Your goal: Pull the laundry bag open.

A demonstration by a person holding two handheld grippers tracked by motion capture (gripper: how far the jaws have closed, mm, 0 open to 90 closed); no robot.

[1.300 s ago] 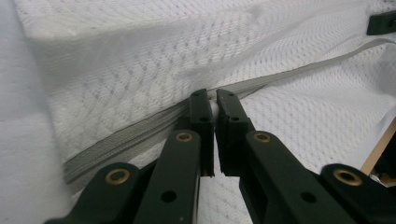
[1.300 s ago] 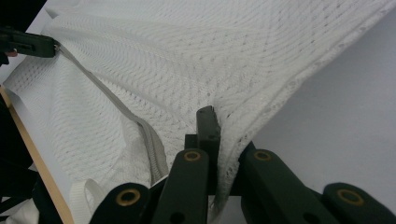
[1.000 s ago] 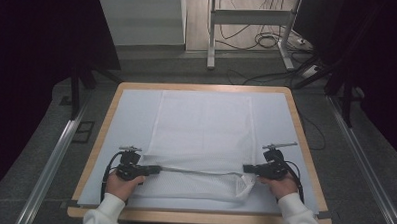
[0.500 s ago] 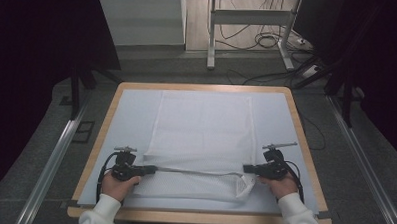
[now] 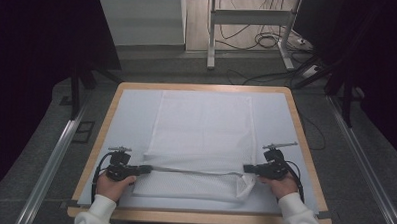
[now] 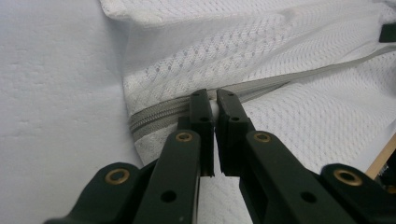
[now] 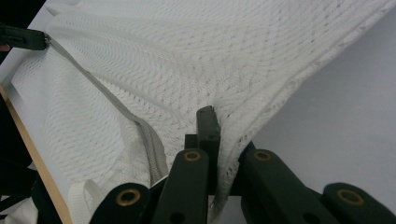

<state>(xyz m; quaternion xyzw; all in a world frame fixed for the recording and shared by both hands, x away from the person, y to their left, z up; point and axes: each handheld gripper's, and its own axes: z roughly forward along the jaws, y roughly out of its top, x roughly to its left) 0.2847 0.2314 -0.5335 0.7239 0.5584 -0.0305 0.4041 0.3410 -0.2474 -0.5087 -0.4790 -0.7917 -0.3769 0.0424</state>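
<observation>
Both grippers, left gripper and right gripper, clamp mesh bag.

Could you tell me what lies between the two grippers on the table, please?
In the high view, the grey zipper of the white mesh bag stretches straight from the left gripper to the right gripper.

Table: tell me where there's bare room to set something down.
Bare strips of the table lie left of the mesh bag, and right of it up to the wooden rim. The near edge is crowded by both grippers: left, right.
</observation>
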